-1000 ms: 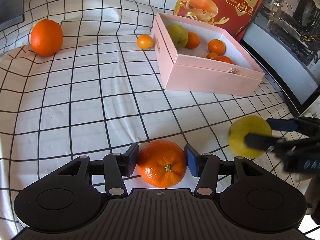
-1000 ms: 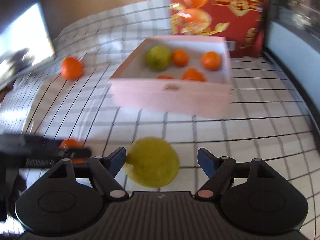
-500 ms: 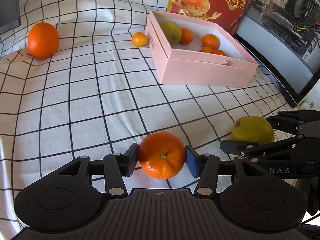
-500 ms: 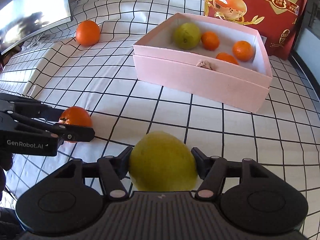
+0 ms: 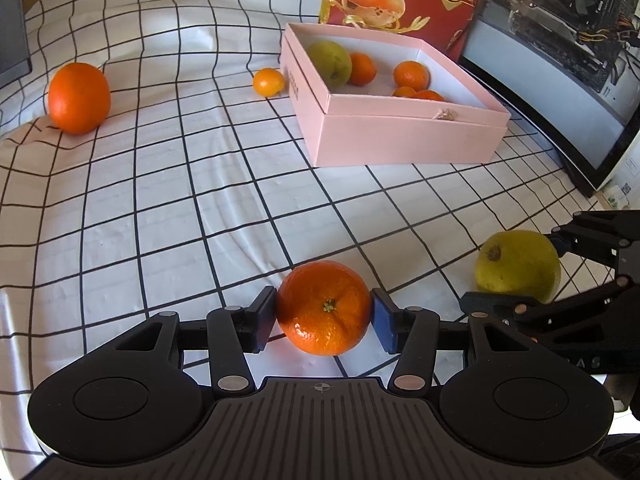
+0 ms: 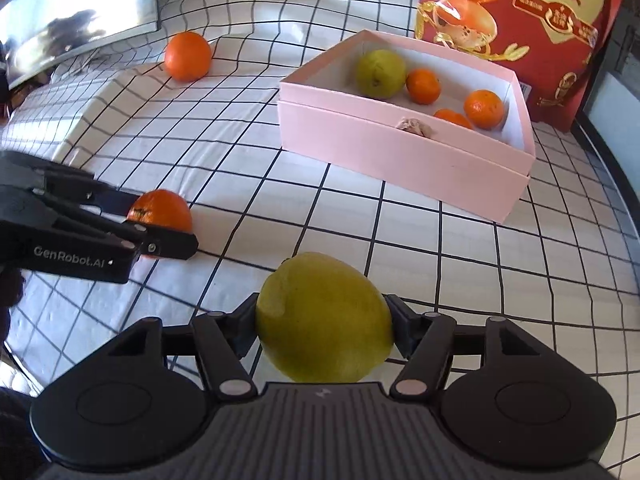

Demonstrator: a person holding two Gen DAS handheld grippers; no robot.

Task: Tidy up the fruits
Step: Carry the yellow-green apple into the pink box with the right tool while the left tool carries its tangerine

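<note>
Right now both hands are working at once over the white black-gridded cloth [image 5: 160,208] covering the worktop. The left tongs [image 5: 324,314] are pinching a round orange mandarin [image 5: 324,308], blue pads pressing on either flank, stem end facing the camera, the fruit sitting low at the cloth. The right tongs [image 6: 322,326] are clamping a plump yellow-green lemon [image 6: 324,320] across its girth, pads touching both sides, and the fruit looks to be just clear of the cloth. Now the relation that matters: the open pink cardboard box [image 6: 400,160] is lying ahead of both tongs, up and slightly rightward, already holding a green lemon and several small oranges. Judging from both views, the lemon's hand is sitting nearer the box's front wall. A big orange [image 5: 79,98] and a tiny one [image 5: 269,82] are waiting loose, well apart, beyond.
</note>
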